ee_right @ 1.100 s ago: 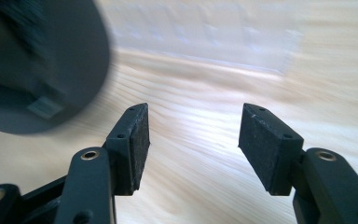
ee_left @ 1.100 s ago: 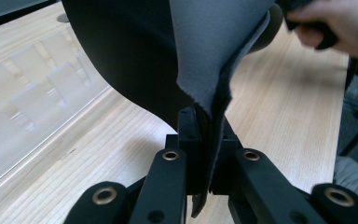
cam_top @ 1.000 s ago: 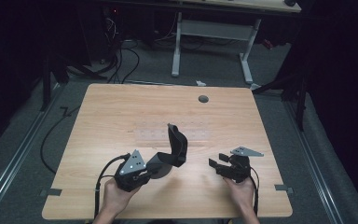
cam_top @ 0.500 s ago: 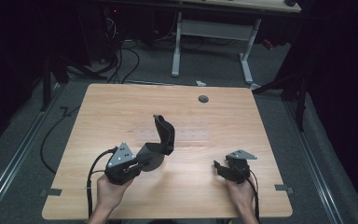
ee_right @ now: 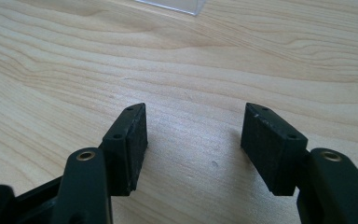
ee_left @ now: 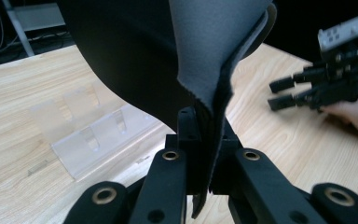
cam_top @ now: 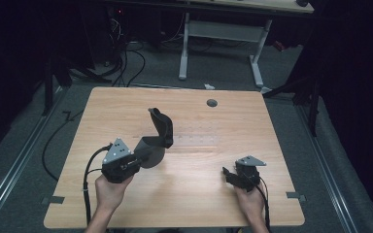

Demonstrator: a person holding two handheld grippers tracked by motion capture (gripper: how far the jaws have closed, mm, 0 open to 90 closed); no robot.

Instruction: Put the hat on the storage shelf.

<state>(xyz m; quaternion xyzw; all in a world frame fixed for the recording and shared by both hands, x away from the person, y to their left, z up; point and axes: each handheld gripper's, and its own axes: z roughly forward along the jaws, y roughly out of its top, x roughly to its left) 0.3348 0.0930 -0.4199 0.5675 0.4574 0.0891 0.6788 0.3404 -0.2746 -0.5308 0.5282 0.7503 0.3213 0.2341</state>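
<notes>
A dark, curled mouse pad [cam_top: 158,136] is clamped by its edge in the closed left gripper [cam_top: 141,154] and is held up above the table [cam_top: 272,131] near its middle, beside a clear plastic stand [ee_left: 88,135]. The right gripper [cam_top: 229,175] is held near the front right corner, jaws spread, nothing between them.

Grey-and-black pad [cam_top: 158,133], light wood-grain table [cam_top: 199,194].
</notes>
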